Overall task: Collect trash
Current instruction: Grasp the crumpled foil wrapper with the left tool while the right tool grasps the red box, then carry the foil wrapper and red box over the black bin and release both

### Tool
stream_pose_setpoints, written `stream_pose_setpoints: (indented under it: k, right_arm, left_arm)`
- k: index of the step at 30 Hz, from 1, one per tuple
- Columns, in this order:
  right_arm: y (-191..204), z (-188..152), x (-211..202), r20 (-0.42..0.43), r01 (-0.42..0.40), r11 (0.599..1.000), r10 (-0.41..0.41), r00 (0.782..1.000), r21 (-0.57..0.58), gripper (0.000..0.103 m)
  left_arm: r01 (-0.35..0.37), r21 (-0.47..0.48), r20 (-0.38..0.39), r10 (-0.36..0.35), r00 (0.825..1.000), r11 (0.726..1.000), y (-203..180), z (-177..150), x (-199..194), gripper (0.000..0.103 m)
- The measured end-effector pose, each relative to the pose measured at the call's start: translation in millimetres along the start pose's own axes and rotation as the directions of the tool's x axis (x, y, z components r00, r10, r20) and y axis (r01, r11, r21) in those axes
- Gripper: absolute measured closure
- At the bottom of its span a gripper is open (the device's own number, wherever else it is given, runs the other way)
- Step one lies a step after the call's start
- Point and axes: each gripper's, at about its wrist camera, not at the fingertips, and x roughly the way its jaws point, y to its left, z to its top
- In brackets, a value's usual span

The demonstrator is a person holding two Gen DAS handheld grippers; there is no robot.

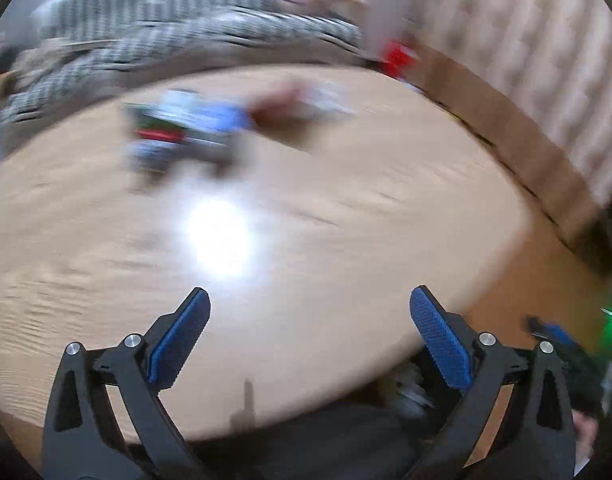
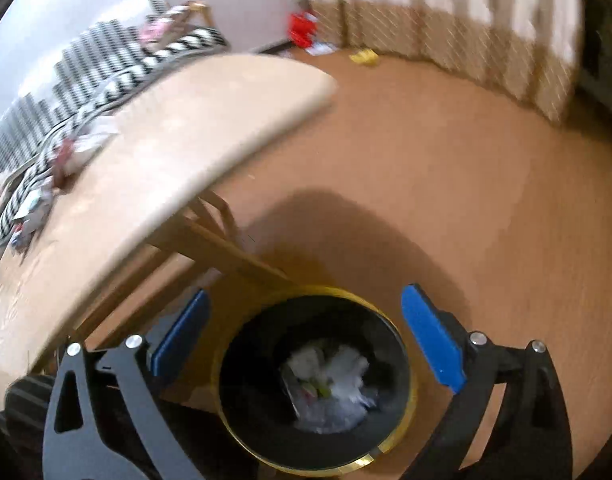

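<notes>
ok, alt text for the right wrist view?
Open right gripper with nothing between its blue pads, above a black bin on the floor holding crumpled white trash. Wooden table at left, with more trash at its far edge.

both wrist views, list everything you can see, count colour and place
table: one, light wood, under the left gripper; its corner and legs show in the right view
trash pile: one blurred cluster, blue, red, white and dark, far side of the table
bin: one, black inside with a yellow rim, on the floor beside the table, below the right gripper
trash in bin: a white and clear crumpled heap, at the bottom
floor: orange-brown
checked fabric: black and white, behind the table
red item: one, on the floor by the wall
yellow item: one, on the floor near the curtain
curtain: pale, patterned, back wall
left gripper: black, blue pads, open, empty
right gripper: black, blue pads, open, empty
</notes>
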Motion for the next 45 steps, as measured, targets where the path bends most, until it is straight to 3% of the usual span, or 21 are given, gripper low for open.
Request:
stream_pose_setpoints:
  k: [2, 5, 7, 10, 14, 18, 23, 25, 26, 27, 28, 29, 30, 35, 41, 43, 45]
  right_arm:
    - [29, 16, 1, 0.02, -0.087, 0.996, 0.087, 0.996, -0.021, 0.008]
    - [89, 41, 4, 0.052, -0.2, 0.977, 0.204, 0.978, -0.076, 0.007]
    - [126, 56, 8, 0.068, -0.23, 0.965, 0.239, 0.969, -0.126, 0.007]
    - [169, 76, 16, 0.084, -0.256, 0.953, 0.272, 0.959, -0.165, 0.007]
    - [211, 101, 41, 0.083, -0.311, 0.943, 0.322, 0.943, -0.123, 0.007]
    - [248, 123, 89, 0.013, -0.391, 0.92, 0.391, 0.92, -0.039, 0.007]
    - [272, 138, 138, -0.081, -0.448, 0.89, 0.455, 0.887, 0.087, 0.018]
    - [282, 144, 154, -0.088, -0.443, 0.891, 0.452, 0.888, 0.101, 0.021]
    - [287, 147, 161, -0.091, -0.436, 0.894, 0.445, 0.891, 0.103, 0.026]
    - [291, 149, 169, -0.099, -0.435, 0.894, 0.445, 0.89, 0.11, 0.031]
    - [293, 150, 174, -0.107, -0.442, 0.889, 0.454, 0.885, 0.119, 0.043]
    - [295, 151, 180, -0.115, -0.454, 0.881, 0.468, 0.876, 0.134, 0.06]
    - [296, 152, 184, -0.12, -0.465, 0.873, 0.483, 0.868, 0.149, 0.07]
    - [295, 147, 163, -0.065, -0.484, 0.867, 0.493, 0.868, 0.114, 0.076]
    - [291, 143, 118, 0.052, -0.47, 0.883, 0.468, 0.882, 0.012, 0.078]
    - [293, 141, 109, 0.076, -0.451, 0.892, 0.452, 0.889, -0.025, 0.078]
    - [292, 140, 104, 0.085, -0.449, 0.893, 0.451, 0.888, -0.04, 0.079]
  left_arm:
    - [-0.113, -0.062, 0.013, 0.114, 0.993, 0.992, 50, 15, 3, 0.006]
    - [-0.167, -0.145, 0.009, 0.171, 0.985, 0.975, 98, 32, 12, 0.006]
    - [-0.185, -0.186, -0.003, 0.188, 0.982, 0.965, 116, 44, 23, 0.006]
    - [-0.156, -0.212, -0.016, 0.156, 0.988, 0.965, 133, 52, 39, 0.006]
    - [-0.156, -0.188, -0.012, 0.156, 0.988, 0.97, 139, 70, 63, 0.006]
    - [-0.119, -0.157, -0.045, 0.113, 0.993, 0.98, 135, 89, 91, 0.006]
    - [-0.12, -0.134, -0.049, 0.114, 0.992, 0.984, 136, 107, 112, 0.006]
    - [-0.112, -0.126, -0.053, 0.106, 0.993, 0.986, 138, 110, 118, 0.006]
    - [-0.109, -0.118, -0.059, 0.103, 0.993, 0.987, 138, 112, 121, 0.008]
    - [-0.104, -0.11, -0.063, 0.097, 0.993, 0.988, 139, 114, 123, 0.02]
    - [-0.096, -0.1, -0.066, 0.09, 0.994, 0.99, 139, 116, 126, 0.03]
    - [-0.085, -0.09, -0.073, 0.078, 0.994, 0.992, 139, 117, 129, 0.047]
    - [-0.053, -0.082, -0.085, 0.046, 0.995, 0.995, 140, 118, 132, 0.067]
    - [-0.018, -0.101, -0.062, 0.012, 0.998, 0.995, 138, 121, 116, 0.07]
    - [0.017, -0.114, 0.036, -0.013, 0.999, 0.993, 133, 117, 74, 0.07]
    - [0.1, -0.154, 0.057, -0.092, 0.994, 0.983, 136, 115, 64, 0.07]
    - [0.192, -0.226, 0.068, -0.181, 0.981, 0.955, 147, 114, 60, 0.07]
